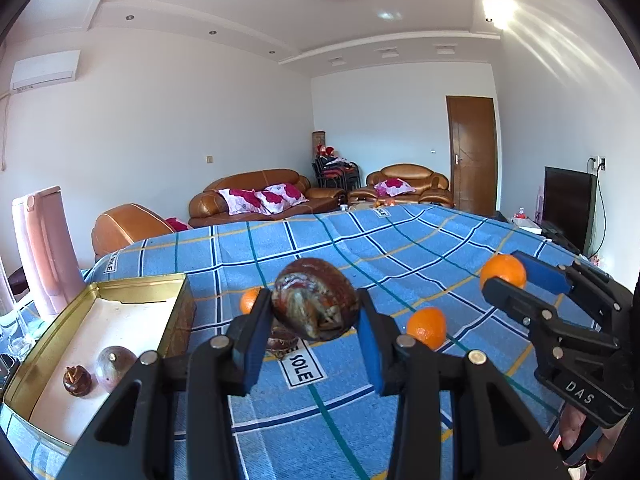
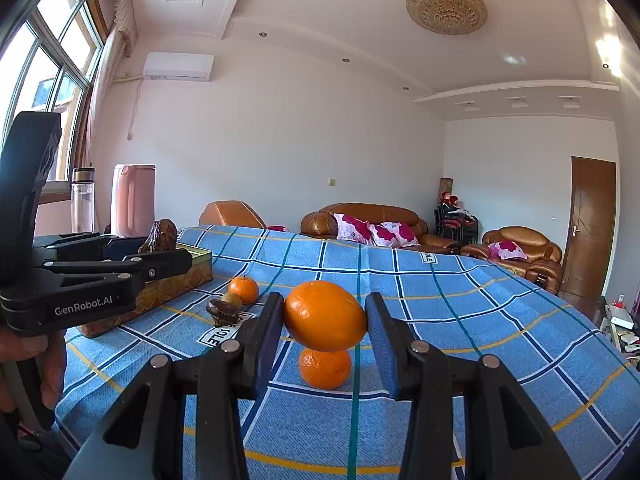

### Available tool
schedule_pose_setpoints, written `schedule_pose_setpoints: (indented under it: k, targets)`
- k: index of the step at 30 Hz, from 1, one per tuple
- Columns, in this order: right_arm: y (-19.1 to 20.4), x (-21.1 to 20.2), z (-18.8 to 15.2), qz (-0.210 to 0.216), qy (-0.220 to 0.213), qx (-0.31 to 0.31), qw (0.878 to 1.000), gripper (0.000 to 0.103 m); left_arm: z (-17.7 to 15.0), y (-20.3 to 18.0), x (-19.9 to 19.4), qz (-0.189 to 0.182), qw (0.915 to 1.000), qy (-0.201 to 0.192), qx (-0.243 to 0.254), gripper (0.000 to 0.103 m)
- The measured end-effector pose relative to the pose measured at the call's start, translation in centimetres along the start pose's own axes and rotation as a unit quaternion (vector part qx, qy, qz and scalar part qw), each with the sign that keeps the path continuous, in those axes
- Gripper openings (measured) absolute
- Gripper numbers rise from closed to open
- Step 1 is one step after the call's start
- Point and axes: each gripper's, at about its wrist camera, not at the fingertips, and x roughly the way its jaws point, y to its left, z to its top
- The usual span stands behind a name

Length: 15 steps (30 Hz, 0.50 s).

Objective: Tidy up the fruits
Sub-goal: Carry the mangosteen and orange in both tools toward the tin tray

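Blue plaid cloth-covered worktop (image 2: 460, 312) in lounge w/ brown leather sofas (image 2: 376, 224). Left gripper (image 1: 314, 314) pinches dark brown wrinkled fruit (image 1: 316, 300) beside gold rectangular tin (image 1: 52, 340); right gripper (image 2: 325, 320) pinches round orange (image 2: 324, 316) above worktop.

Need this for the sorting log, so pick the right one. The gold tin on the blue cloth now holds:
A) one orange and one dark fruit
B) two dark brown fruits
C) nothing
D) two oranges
B: the left wrist view shows two dark brown fruits lying on the pale floor of the gold tin, and no orange inside it; the oranges are out on the cloth or held in the right gripper.
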Motion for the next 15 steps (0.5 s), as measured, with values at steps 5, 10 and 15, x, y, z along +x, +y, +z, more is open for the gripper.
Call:
schedule_pose_setpoints:
  k: [5, 10, 15]
  targets:
    - [0.2, -0.3, 0.4, 0.004, -0.009, -0.005, 1.0, 0.044, 0.2, -0.1, -0.4, 0.006, 0.9999, -0.01, 0.006, 0.042]
    - [0.7, -0.1, 0.9, 0.012, -0.011, -0.01, 1.0, 0.044, 0.3, 0.0, -0.5, 0.012, 0.9998, -0.013, 0.008, 0.042]
    - [1.3, 0.1, 1.7, 0.024, -0.018, -0.016, 0.999, 0.044, 0.4, 0.1, -0.8, 0.02, 0.9996, -0.017, 0.007, 0.042]
